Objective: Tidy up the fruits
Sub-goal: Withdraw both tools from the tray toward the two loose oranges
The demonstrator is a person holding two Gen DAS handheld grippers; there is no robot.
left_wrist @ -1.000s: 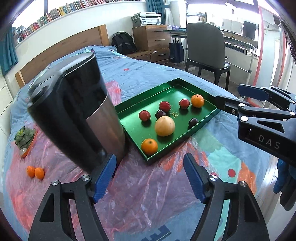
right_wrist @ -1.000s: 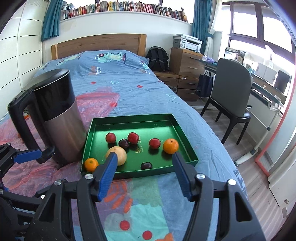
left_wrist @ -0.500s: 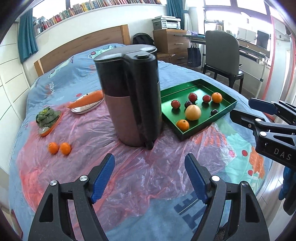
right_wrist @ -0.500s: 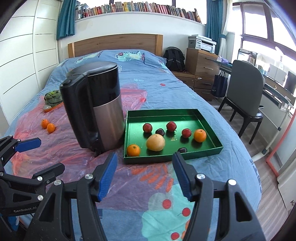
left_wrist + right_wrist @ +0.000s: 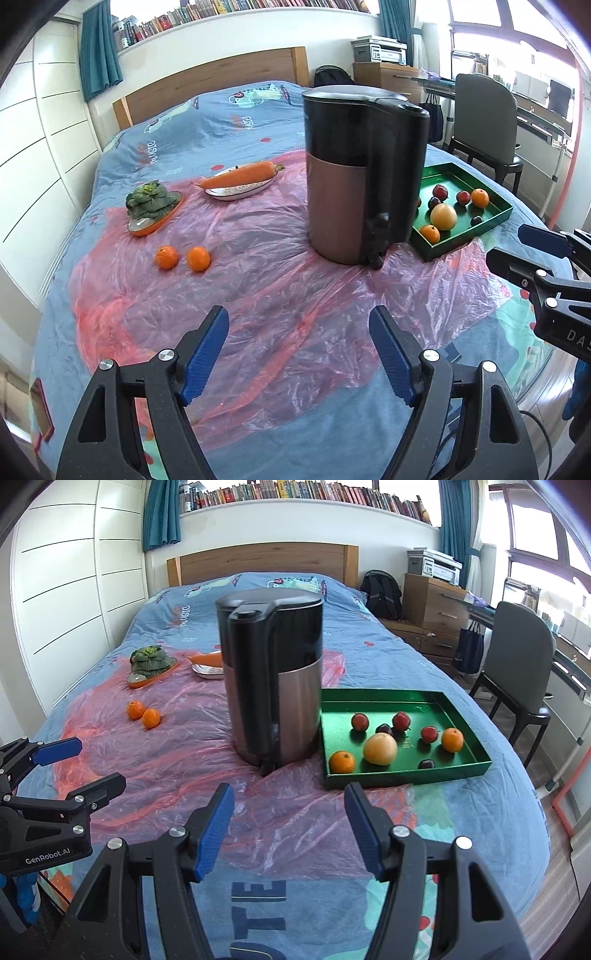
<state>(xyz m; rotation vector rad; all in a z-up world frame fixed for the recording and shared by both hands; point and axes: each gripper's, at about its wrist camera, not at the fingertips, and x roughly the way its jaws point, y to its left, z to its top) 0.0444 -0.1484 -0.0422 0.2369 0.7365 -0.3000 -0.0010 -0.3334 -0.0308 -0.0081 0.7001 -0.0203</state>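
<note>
Left wrist: left gripper (image 5: 299, 347) is hovering over pink sheet (image 5: 258, 295) on bed, jaws wide, empty. 2 oranges (image 5: 183, 257) are lying loose left of kettle (image 5: 364, 173); tray (image 5: 491, 221) w/ fruit is sitting right of it.

Right wrist: right gripper (image 5: 290, 825) jaws are gaping, empty. Tray (image 5: 406, 775) is touching kettle (image 5: 273, 679); oranges (image 5: 144, 713) are sitting far left.

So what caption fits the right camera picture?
Open right gripper faces a kettle beside a green tray of fruit.
</note>
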